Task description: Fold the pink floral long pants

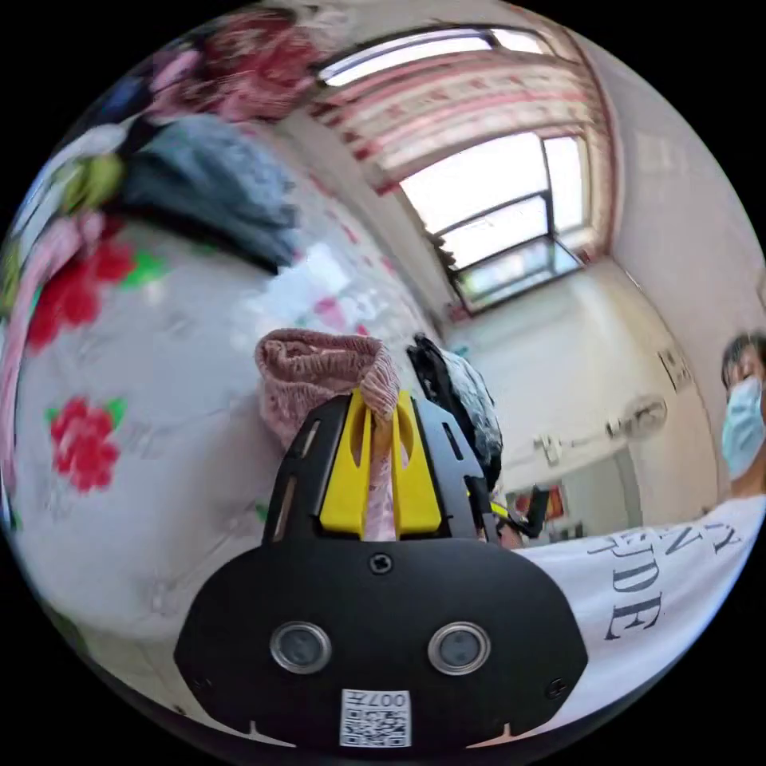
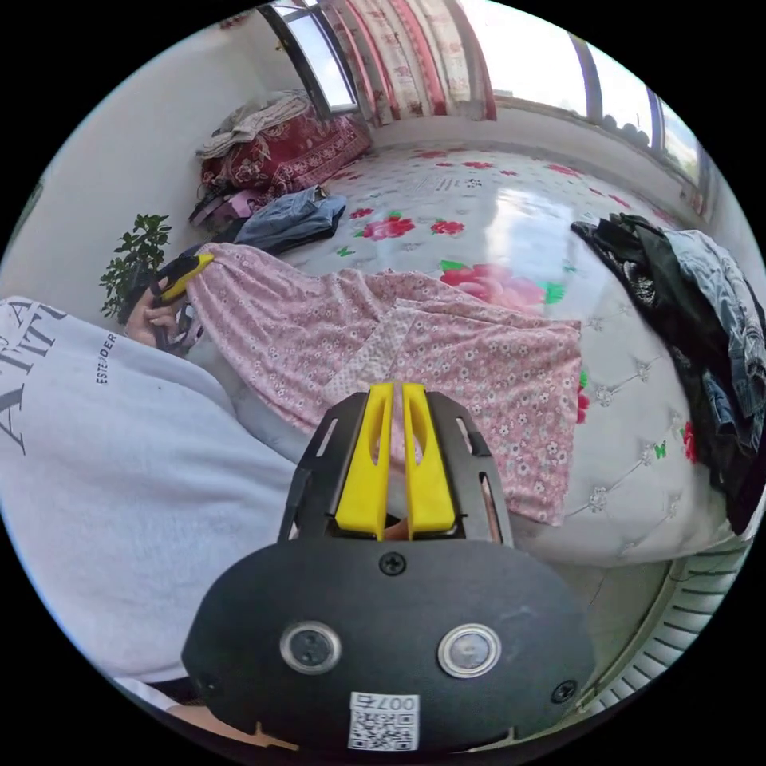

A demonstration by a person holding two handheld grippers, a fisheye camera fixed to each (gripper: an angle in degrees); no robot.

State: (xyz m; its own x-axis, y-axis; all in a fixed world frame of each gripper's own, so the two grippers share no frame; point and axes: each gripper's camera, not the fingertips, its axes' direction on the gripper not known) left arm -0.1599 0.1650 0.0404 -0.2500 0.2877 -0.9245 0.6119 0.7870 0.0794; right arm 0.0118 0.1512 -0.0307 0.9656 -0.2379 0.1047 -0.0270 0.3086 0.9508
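Note:
The pink floral pants (image 2: 447,359) lie stretched across the bed, legs toward the right, with a paler inside-out flap near the middle. My left gripper (image 1: 381,415) is shut on a bunched piece of the pants' waistband (image 1: 319,367), and pink cloth runs down between its yellow jaws. In the right gripper view that same gripper (image 2: 185,273) holds the waist end up at the left, beside a hand. My right gripper (image 2: 396,389) has its jaws pressed together at the pants' near edge, just under the flap.
The bed (image 2: 638,447) has a white quilted cover with red flowers. A dark clothes heap (image 2: 702,335) lies at its right; jeans (image 2: 291,219) and red bedding (image 2: 279,152) lie at the far left. A person in a white shirt (image 2: 104,463) stands close. A potted plant (image 2: 136,255) is by the wall.

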